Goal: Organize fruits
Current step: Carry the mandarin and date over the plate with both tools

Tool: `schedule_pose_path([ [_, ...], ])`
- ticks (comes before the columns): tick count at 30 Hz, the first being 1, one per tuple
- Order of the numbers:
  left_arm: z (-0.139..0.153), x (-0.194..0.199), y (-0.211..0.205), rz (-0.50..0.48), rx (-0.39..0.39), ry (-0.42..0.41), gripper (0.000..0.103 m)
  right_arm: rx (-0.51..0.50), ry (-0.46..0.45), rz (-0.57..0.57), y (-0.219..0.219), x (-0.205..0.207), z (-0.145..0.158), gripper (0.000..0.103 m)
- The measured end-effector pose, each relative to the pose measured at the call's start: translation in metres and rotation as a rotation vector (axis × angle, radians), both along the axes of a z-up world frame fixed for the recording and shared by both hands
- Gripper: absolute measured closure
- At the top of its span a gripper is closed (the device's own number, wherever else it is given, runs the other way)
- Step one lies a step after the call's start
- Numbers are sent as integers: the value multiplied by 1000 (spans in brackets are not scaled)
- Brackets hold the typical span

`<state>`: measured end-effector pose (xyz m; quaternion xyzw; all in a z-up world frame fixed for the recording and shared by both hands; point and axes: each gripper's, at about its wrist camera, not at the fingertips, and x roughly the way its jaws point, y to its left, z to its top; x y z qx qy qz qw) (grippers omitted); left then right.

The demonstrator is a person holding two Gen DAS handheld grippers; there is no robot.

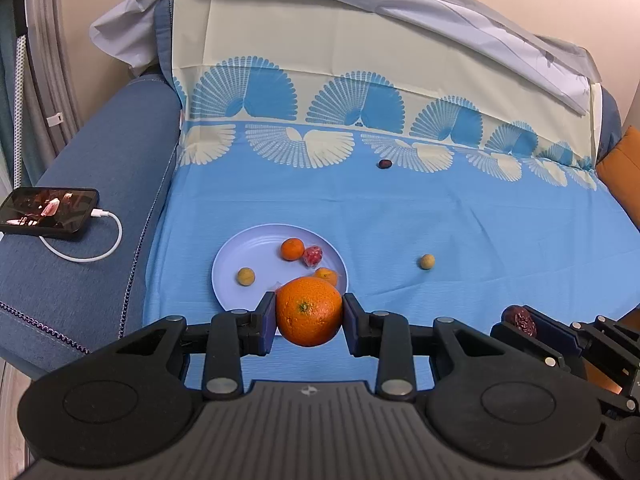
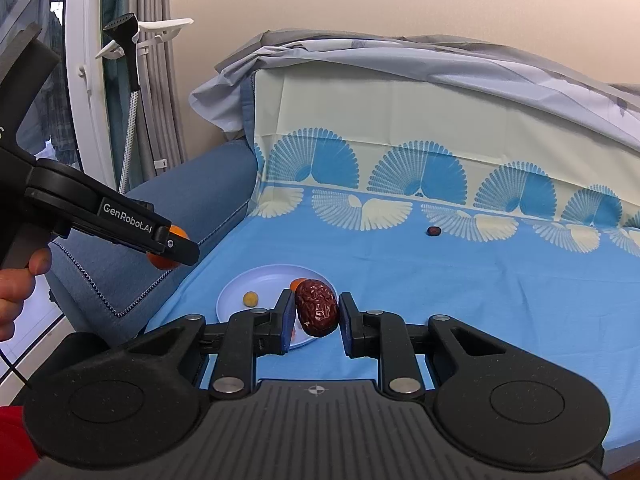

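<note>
My left gripper is shut on a large orange, held just above the near rim of a pale blue plate. On the plate lie a small tangerine, a red wrapped fruit, a yellowish longan and another small orange fruit. My right gripper is shut on a wrinkled red date, above the plate's right edge. The left gripper with the orange shows at the left of the right wrist view. A loose longan and a dark date lie on the blue sheet.
The blue patterned sheet covers a sofa seat and backrest. A phone on a white charging cable lies on the blue armrest at left. An orange cushion sits at the far right. A garment steamer stands by the wall.
</note>
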<state>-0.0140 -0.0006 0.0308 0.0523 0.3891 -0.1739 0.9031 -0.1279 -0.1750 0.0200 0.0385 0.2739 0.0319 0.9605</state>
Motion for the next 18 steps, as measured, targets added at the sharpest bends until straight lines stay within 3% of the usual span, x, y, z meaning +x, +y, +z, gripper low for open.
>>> schedule_pose_path([
  [18, -5, 19, 9, 37, -9, 17, 66, -18, 49, 22, 3, 18, -8, 78],
])
